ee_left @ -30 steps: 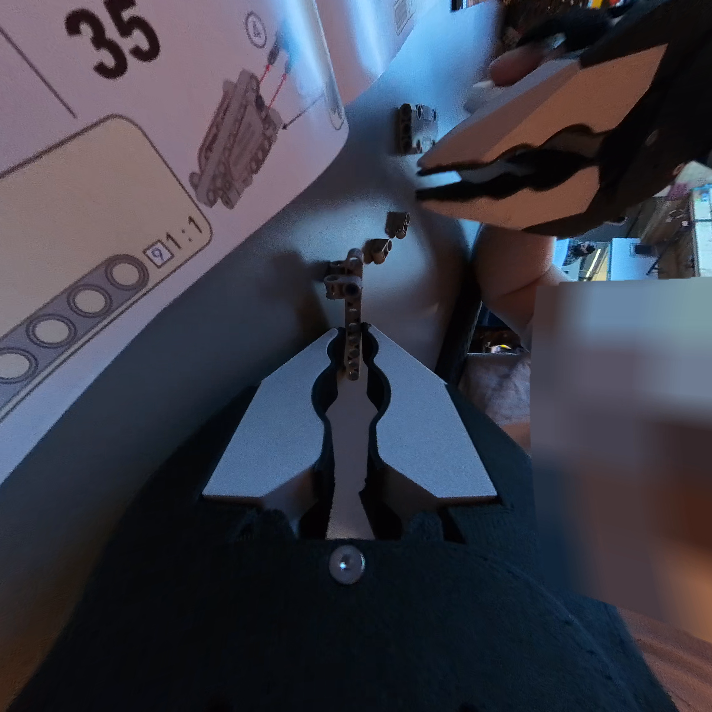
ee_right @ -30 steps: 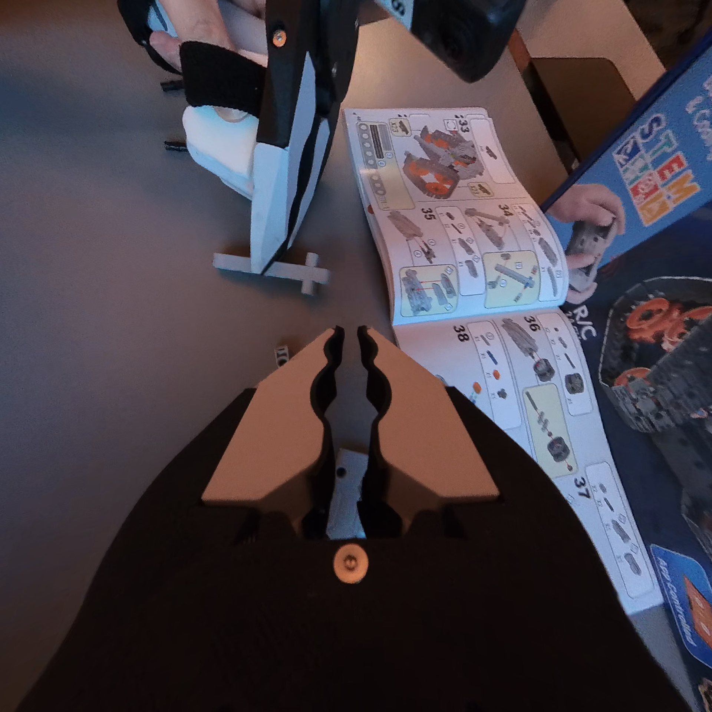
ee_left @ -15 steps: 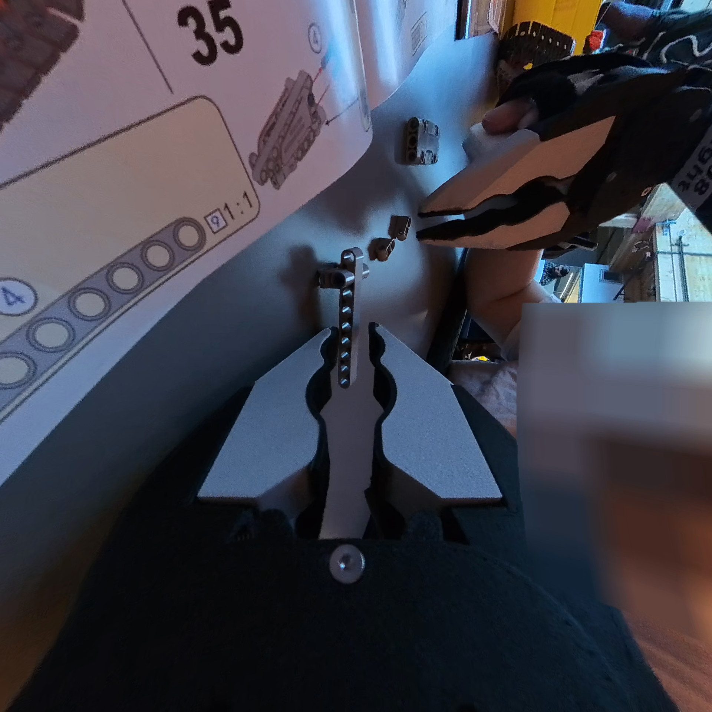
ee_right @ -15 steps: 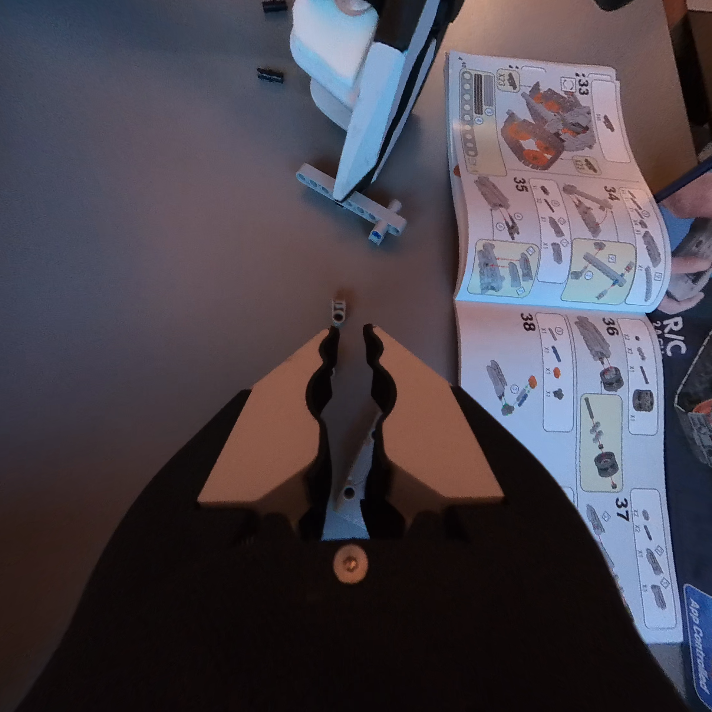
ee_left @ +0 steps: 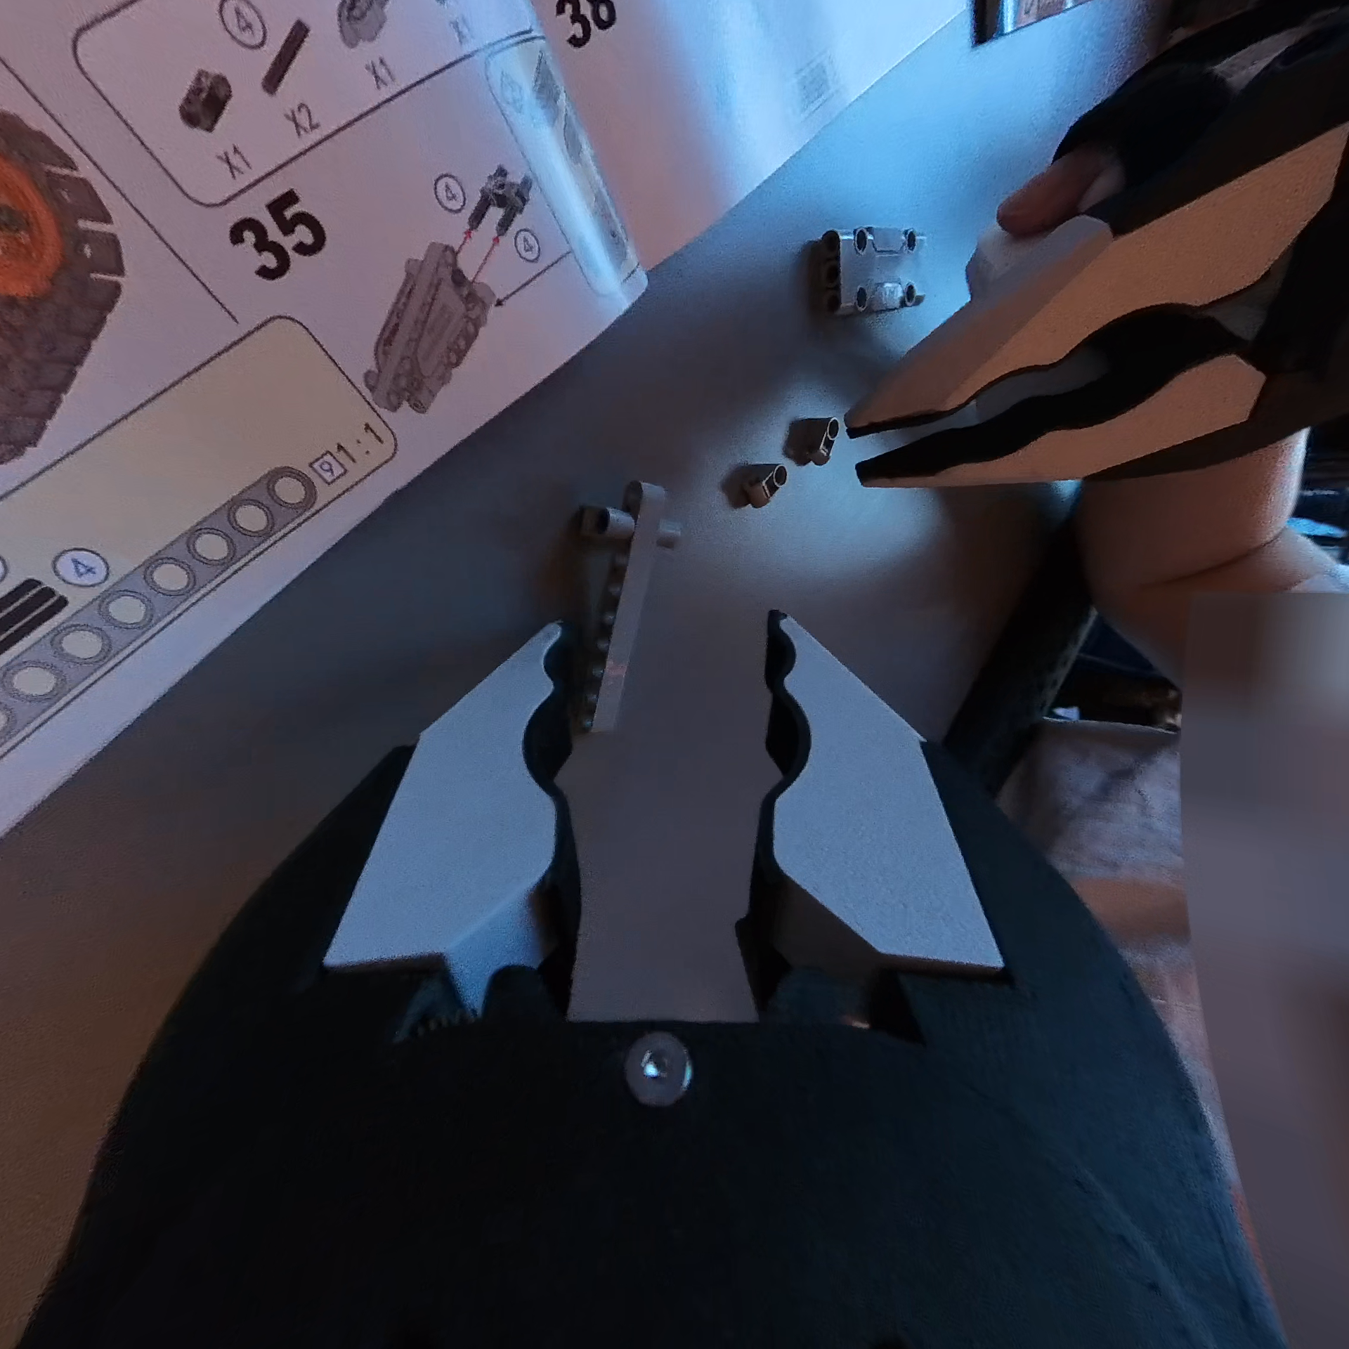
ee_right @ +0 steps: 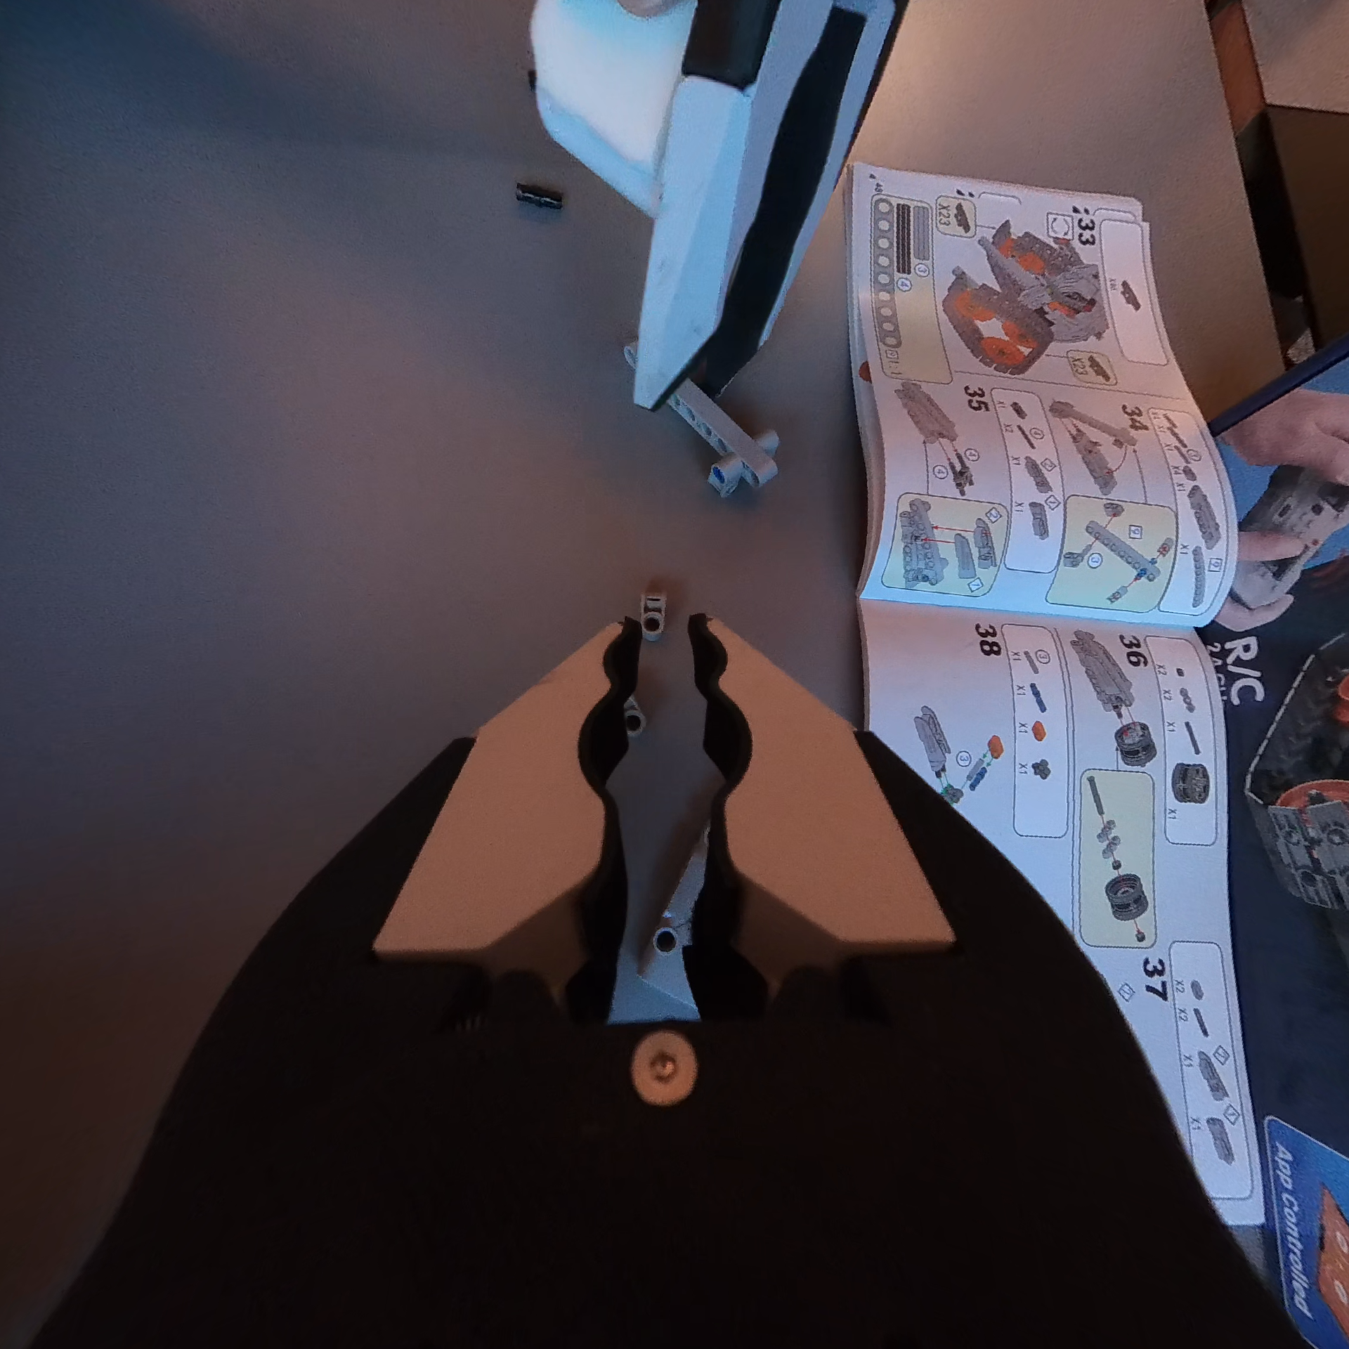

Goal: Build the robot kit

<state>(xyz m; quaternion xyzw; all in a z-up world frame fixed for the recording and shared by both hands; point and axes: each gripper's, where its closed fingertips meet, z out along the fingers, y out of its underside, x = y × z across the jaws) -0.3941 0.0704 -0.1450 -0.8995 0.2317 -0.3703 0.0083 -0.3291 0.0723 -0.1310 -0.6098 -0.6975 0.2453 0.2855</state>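
My left gripper [ee_left: 664, 624] is open above the grey table [ee_left: 730, 803]. A long grey holed beam [ee_left: 620, 620] with a connector at its far end lies on the table against the left finger's inner edge. In the right wrist view the left gripper [ee_right: 686, 394] stands over that beam [ee_right: 719, 431]. My right gripper [ee_right: 663, 622] is narrowly open, with a small grey connector [ee_right: 655, 617] between its tips, untouched. A second small connector [ee_right: 633, 719] lies under its fingers. In the left wrist view the right gripper [ee_left: 855, 451] points at the two connectors [ee_left: 814, 438].
An open instruction booklet [ee_right: 1022, 438] lies to the right, on a dark printed box [ee_right: 1299, 766]. A grey block piece [ee_left: 869, 270] lies beyond the connectors. A black pin [ee_right: 540, 195] lies far left. Another grey part [ee_right: 668, 927] lies beneath my right gripper. The left gripper is farther from the grey block piece [ee_left: 869, 270], some 12 centimetres, than the right, some 7 centimetres.
My left gripper has opened and let go of the beam, which now lies on the table. My right gripper has moved forward to the small connector.
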